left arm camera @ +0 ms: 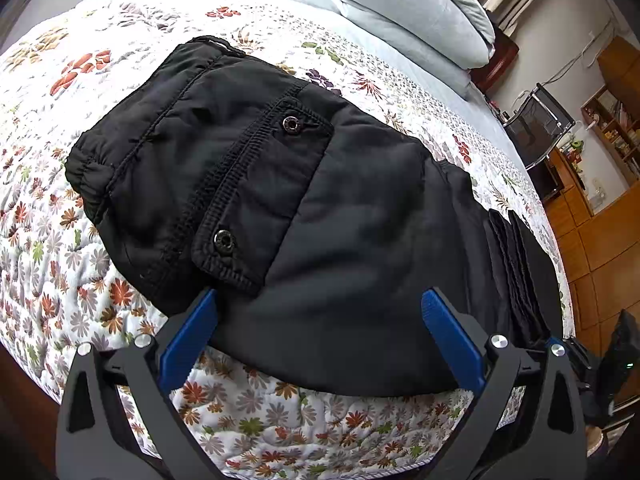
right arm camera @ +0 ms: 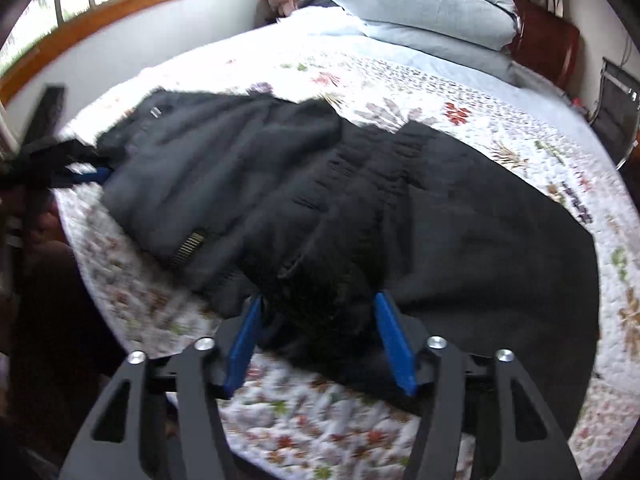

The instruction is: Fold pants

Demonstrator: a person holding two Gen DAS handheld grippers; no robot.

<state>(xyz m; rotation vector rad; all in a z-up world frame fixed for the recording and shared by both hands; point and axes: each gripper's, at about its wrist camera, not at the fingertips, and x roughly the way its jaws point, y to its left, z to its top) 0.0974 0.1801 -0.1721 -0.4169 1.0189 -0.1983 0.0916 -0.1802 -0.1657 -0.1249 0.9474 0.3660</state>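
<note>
Pants: the black pants [left arm camera: 304, 184] lay on the flowery bed cover [left arm camera: 280, 420], stretched long from my left to my right.
Left gripper [left arm camera: 320, 300]: wide open, holding nothing.
Right gripper [right arm camera: 316, 304]: open around a bunched fold, not pinching.
Nearer: both were at the near edge.

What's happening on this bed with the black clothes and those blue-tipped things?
A person is folding black pants on a floral quilt, using hand-held tongs instead of bare hands. The left tongs stand open at the near edge of the pants. The right tongs are also open, straddling a bunched fold without pressing it. The pants lie partly folded, layers stacked.
</note>
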